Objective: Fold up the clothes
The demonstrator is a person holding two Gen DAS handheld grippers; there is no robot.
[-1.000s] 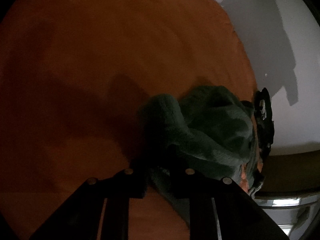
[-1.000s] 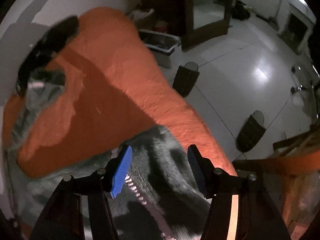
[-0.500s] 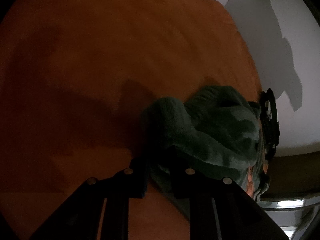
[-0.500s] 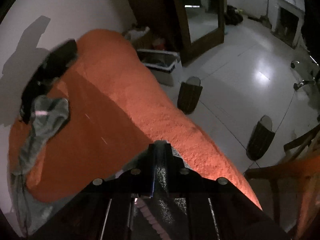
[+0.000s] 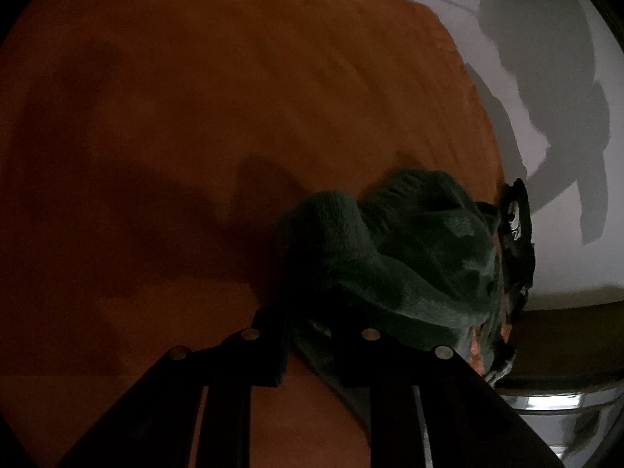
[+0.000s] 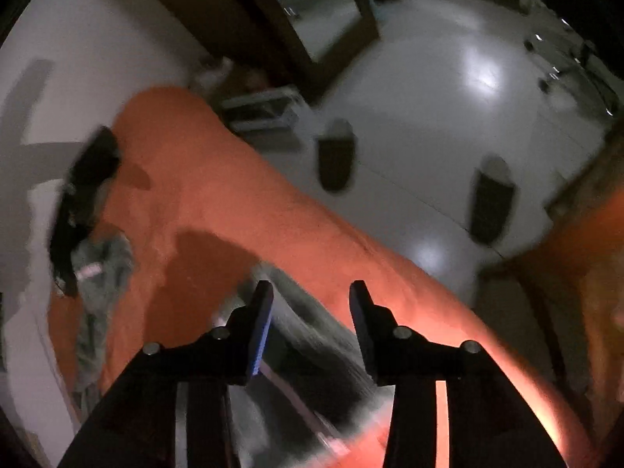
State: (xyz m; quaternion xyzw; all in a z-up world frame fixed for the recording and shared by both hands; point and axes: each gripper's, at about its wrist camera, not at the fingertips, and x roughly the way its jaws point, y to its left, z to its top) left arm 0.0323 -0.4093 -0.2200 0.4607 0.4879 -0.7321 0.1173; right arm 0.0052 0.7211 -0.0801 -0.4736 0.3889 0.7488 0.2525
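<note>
left gripper (image 5: 308, 335) jaws pinch a fold of the dark green garment (image 5: 409, 253) on the orange blanket (image 5: 195, 117); right gripper (image 6: 310, 312) jaws are opening, spread above grey fabric (image 6: 312, 335).

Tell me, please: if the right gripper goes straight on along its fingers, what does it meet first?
Probably the grey garment, lying on the orange cover between and below the opening jaws of the right gripper. Blur makes depth uncertain.

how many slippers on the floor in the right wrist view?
2. One dark slipper lies on the white tiled floor just past the orange blanket's edge; the other dark slipper lies farther right. The frame is blurred; more could be hidden behind the blanket.
</note>
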